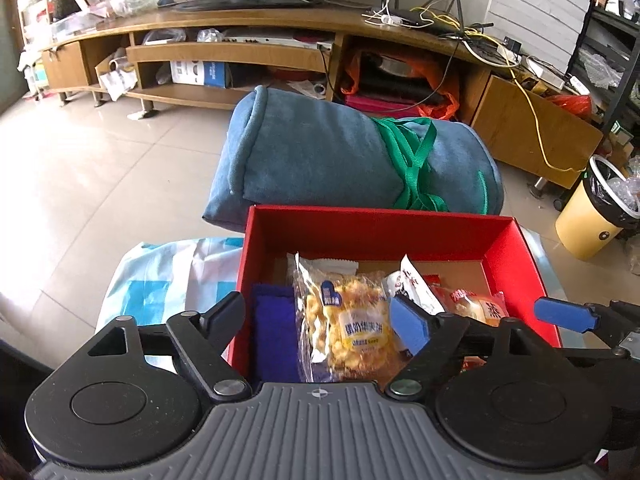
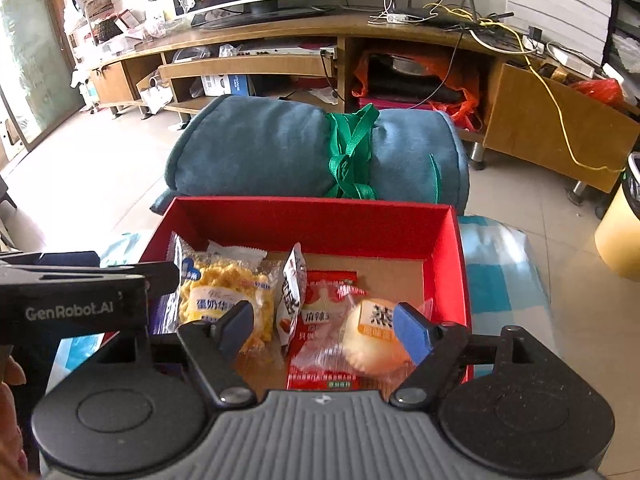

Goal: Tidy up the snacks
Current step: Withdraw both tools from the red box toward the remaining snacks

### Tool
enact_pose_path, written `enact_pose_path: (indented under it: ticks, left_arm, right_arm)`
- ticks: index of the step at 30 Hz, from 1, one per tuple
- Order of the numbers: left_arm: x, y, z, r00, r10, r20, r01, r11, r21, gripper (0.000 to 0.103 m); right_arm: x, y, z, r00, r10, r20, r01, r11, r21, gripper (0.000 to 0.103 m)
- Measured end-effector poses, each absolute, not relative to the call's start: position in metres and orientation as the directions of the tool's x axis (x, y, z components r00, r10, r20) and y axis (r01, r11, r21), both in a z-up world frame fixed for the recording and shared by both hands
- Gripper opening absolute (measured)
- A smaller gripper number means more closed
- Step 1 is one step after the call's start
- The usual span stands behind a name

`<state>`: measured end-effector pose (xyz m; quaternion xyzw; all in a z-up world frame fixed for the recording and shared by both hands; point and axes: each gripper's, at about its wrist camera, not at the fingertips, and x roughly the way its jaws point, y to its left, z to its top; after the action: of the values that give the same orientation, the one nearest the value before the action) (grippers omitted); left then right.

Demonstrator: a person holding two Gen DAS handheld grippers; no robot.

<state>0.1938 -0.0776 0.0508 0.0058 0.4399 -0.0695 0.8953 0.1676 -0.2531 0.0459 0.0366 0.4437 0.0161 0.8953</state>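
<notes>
Left to right in the red box (image 2: pixel 312 216), the blue pouch (image 1: pixel 276 332), yellow puff pack (image 2: pixel 228 292), white sachet (image 2: pixel 294 292), red packet (image 2: pixel 320 320) and bun (image 2: pixel 372 336) lie packed, both left tool (image 1: pixel 318 322) and right tool (image 2: pixel 326 330) apart and empty, so sorting looks nearly done.

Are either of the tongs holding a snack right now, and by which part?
Neither. The left tongs and right tongs stand open above the snacks in the red box, gripping nothing.

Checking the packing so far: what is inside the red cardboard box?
The red cardboard box holds a yellow puffed-snack packet, a round bun on a red sachet, and a dark blue packet; anything underneath is hidden.
</notes>
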Motion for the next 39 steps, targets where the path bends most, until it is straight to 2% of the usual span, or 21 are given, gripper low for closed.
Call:
enact_pose_path:
  ticks: [24,39]
  left_arm:
    - [0.140,-0.072,0.053,0.610,-0.150,-0.778,0.183,0.982,-0.046,0.087]
    - [0.104,-0.066,0.033,0.554,-0.154,-0.818,0.227,0.973,-0.030,0.088]
  right_arm:
    - [0.106,-0.253,0.053,0.600,0.054,-0.798,0.051,0.993,0.106,0.074]
    - [0.064,-0.254,0.034,0.543,0.040,-0.839,0.089,0.990,0.105,0.077]
